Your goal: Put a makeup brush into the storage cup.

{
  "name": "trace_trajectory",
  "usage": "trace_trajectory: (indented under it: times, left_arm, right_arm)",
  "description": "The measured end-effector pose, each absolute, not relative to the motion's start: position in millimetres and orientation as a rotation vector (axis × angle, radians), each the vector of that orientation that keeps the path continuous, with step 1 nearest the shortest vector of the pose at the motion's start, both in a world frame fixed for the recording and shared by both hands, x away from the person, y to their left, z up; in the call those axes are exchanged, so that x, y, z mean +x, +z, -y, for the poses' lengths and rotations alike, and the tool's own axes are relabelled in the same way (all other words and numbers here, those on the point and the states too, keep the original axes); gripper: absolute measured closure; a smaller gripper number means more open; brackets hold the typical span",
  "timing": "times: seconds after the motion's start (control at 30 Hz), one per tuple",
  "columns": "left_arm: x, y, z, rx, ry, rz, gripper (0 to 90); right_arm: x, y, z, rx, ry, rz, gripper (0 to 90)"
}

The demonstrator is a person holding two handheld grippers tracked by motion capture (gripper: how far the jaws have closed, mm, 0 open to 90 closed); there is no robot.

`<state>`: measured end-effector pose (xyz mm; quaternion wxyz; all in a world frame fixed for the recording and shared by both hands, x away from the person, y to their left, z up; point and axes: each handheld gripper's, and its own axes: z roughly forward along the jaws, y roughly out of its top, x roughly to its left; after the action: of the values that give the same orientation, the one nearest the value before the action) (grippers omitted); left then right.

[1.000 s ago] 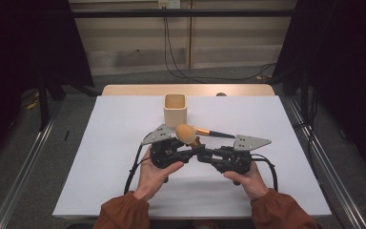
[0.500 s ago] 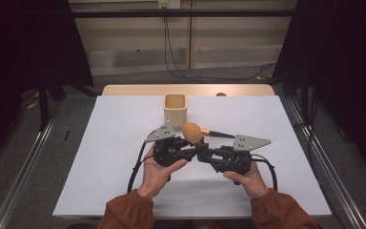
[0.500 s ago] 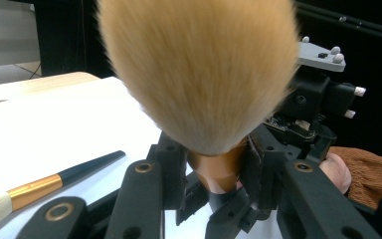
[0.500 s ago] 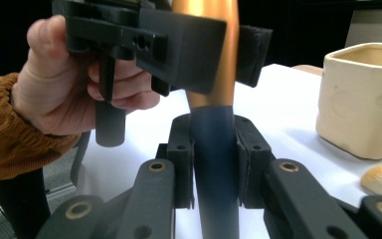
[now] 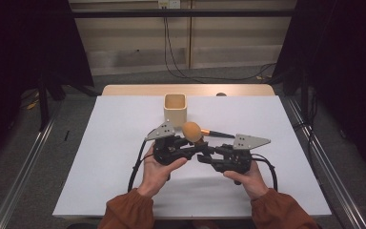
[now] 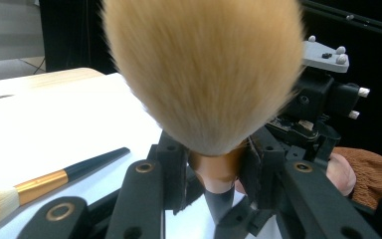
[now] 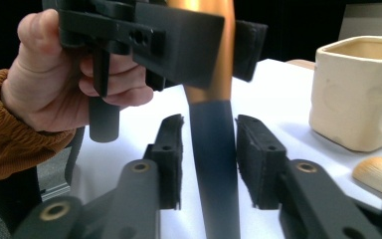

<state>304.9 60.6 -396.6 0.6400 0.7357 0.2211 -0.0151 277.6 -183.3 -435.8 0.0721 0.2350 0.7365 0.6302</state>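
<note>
- Over the middle of the white table, the big makeup brush with the fluffy orange-tan head is passing from one tool to the other.
- The left gripper is clamped on the brush's copper collar, head up and bristles looming right before its camera.
- The right gripper has just been opening its jaws: the pads stand apart on either side of the black handle, a thin gap showing on each side, so the grip there looks given up.
- My read: the handover is about complete. The left tool carries the brush alone; what's left is drawing the right tool clear and setting the brush somewhere, likely the cream square ceramic cup.
- That cup stands upright just beyond the grippers, toward the far edge, mouth open and nothing showing above its rim.
- A second, slimmer brush with a black handle and gold band lies flat just behind the tools, pointing toward the right gripper; it is probably next.
- Room to move: bare tabletop on both sides and in front of the hands, table edges well apart from the action. The tight spots are the cup and the lying brush close behind.
</note>
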Motion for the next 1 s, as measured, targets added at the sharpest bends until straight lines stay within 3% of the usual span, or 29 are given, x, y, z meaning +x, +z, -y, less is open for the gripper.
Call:
trace_trajectory:
  times: [0.43,0.73,1.0]
  left_arm:
    - [306.6,-394.5,-67.7,1.684,-0.02,-0.517,66.3]
    - [306.7,-392.5,-72.2,1.7,0.002,-0.524,66.3]
    - [307.9,-392.4,-76.5,1.721,0.013,-0.532,66.3]
  right_arm:
    - [276.6,-435.9,183.7,0.741,1.861,-2.223,33.6]
    - [278.2,-435.0,184.4,0.794,1.827,-2.204,9.7]
    - [277.9,-434.1,188.1,0.808,1.812,-2.198,4.3]
